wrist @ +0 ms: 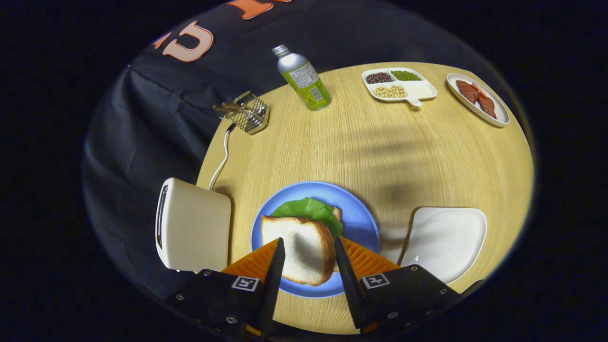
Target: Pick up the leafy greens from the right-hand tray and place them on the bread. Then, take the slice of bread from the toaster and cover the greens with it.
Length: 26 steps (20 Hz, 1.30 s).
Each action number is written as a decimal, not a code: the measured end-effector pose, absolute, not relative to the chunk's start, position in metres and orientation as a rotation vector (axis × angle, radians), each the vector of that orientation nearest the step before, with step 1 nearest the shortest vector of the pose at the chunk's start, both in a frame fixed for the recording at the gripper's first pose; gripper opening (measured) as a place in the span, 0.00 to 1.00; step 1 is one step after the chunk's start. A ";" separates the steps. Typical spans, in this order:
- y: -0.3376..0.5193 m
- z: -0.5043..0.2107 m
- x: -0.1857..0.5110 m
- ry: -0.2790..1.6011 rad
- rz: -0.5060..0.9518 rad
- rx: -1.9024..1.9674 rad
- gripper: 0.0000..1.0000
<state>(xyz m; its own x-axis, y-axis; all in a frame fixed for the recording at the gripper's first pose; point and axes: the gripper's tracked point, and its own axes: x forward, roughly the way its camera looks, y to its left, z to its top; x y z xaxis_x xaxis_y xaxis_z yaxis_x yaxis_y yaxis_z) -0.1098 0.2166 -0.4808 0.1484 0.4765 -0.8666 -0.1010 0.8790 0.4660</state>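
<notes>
**Bread slice sits over the greens on the blue plate**

We look down along the gripper (308,256) at a round wooden worktop (380,152). Its jaws stand parted, one on either side of a slice of bread (301,249), and we see a gap between each finger and the crust, so they hold nothing. The slice lies on the blue plate (361,213), covering most of the leafy greens (308,210), whose far edge pokes out from under it. A corner of a lower slice (337,213) peeks out just beyond the greens, beside the top slice.

To the left of the plate, just beside it, stands the pale toaster (192,228), its slot facing outward at the worktop's edge. A white cord (222,159) runs from behind it toward a small wire basket (249,114) near the far left rim. Close to the basket, a metal bottle with a green label (304,80) stands further back.

To the right of the blue plate lies a white tray (446,240) with a bare surface. Well apart, along the far side of the worktop, we see a divided white dish (420,90) holding dark, green and pale beans in separate compartments, and next to it an oval white plate (498,114) carrying reddish slices of meat (475,97).
</notes>
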 end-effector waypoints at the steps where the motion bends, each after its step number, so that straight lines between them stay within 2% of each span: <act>1: 0.213 -0.470 -0.104 1.333 0.432 0.332 0.70; 9: 0.189 -0.345 -0.045 0.974 0.491 0.286 0.96; 17: 0.151 -0.208 -0.020 0.635 0.489 0.213 0.98; 26: 0.089 -0.095 -0.014 0.326 0.353 0.100 0.99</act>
<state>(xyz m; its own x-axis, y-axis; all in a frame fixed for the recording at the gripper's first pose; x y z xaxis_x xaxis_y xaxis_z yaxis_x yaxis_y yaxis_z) -0.0144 0.0887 -0.0951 0.8868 0.3549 -0.2960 -0.3229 0.9341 0.1526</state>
